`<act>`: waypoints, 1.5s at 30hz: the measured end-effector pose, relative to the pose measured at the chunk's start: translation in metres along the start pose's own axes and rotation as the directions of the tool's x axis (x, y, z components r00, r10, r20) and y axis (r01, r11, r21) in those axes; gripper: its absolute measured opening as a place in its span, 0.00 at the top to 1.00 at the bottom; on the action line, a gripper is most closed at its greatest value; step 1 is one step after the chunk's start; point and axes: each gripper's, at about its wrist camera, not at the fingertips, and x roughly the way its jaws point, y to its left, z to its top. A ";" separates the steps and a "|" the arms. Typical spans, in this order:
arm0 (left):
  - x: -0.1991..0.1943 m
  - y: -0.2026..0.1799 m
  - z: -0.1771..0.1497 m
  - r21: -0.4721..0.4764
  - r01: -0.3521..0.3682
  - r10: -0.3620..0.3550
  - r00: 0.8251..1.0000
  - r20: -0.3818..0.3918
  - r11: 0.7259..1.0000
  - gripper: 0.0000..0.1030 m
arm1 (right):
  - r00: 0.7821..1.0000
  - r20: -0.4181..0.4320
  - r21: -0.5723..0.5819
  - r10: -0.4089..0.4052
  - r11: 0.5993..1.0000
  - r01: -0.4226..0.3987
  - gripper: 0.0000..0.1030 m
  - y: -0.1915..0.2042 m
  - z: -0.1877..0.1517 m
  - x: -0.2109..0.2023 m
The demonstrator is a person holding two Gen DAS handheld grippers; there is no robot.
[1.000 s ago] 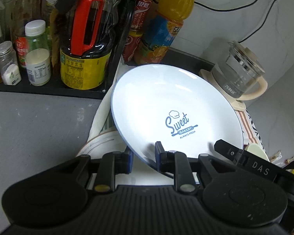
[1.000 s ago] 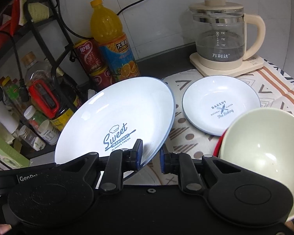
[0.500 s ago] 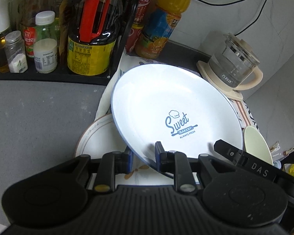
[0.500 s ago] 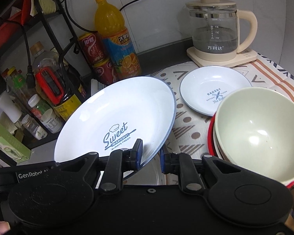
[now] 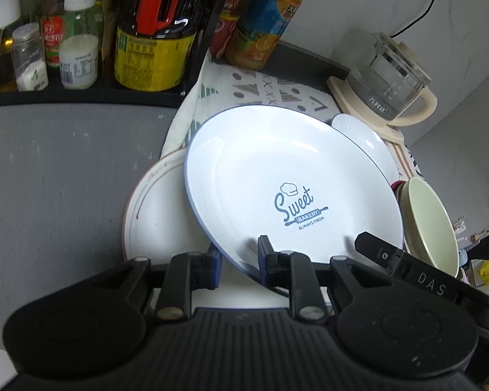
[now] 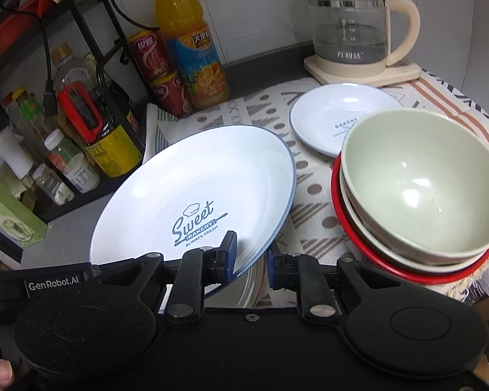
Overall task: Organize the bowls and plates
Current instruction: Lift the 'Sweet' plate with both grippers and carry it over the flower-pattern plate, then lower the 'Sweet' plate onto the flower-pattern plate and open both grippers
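Cramped kitchen counter, grey top, patterned cloth (image 6: 313,192) under the dishes, condiment rack (image 5: 91,96) along the back.

Left gripper (image 5: 237,262): jaws narrow, pinching the near rim of the big "Sweet Bakery" plate (image 5: 277,176). Right gripper (image 6: 251,257): also narrow, clamped on the same rim from the other side. Plate held tilted, far edge raised, clear of the cloth.

Directly beneath and to the left: brown-rimmed plate (image 5: 156,215) lying flat, partly covered by the held one. Right of it: stacked bowls (image 6: 420,189), green in cream in red, nested. Beyond those, small bakery plate (image 6: 339,114) flat on the cloth, just in front of the glass kettle (image 6: 348,29).

Step, as judged: carrying the large plate to stack it, probably onto the brown-rimmed plate. Next move calls for levelling it, centring it over the lower plate, lowering until it seats, then opening both jaws together. Uneven release risks a clatter or slide toward the bowls
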 end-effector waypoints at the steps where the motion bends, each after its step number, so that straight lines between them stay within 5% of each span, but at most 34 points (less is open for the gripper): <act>1: 0.002 0.001 -0.001 -0.005 -0.001 0.001 1.000 -0.008 1.000 0.80 | 1.000 -0.006 -0.001 0.000 1.000 0.000 0.82 0.000 -0.001 0.001; 24: 0.008 0.017 -0.011 -0.043 -0.019 0.016 0.996 -0.089 0.999 0.78 | 0.996 -0.082 -0.024 0.044 0.999 -0.046 0.83 0.001 -0.012 0.018; 35: 0.010 0.028 -0.010 -0.069 -0.063 0.047 0.977 -0.206 0.996 0.72 | 0.990 -0.126 -0.004 0.061 0.998 -0.062 0.86 0.005 -0.017 0.029; 41: 0.006 0.030 -0.010 -0.064 -0.056 0.041 0.977 -0.207 0.996 0.72 | 0.989 -0.137 0.024 0.055 0.998 -0.052 0.87 0.003 -0.020 0.034; 45: -0.003 0.035 -0.008 -0.071 -0.065 0.050 0.979 -0.195 0.995 0.62 | 0.988 -0.143 0.026 0.051 0.999 -0.048 0.88 0.003 -0.022 0.037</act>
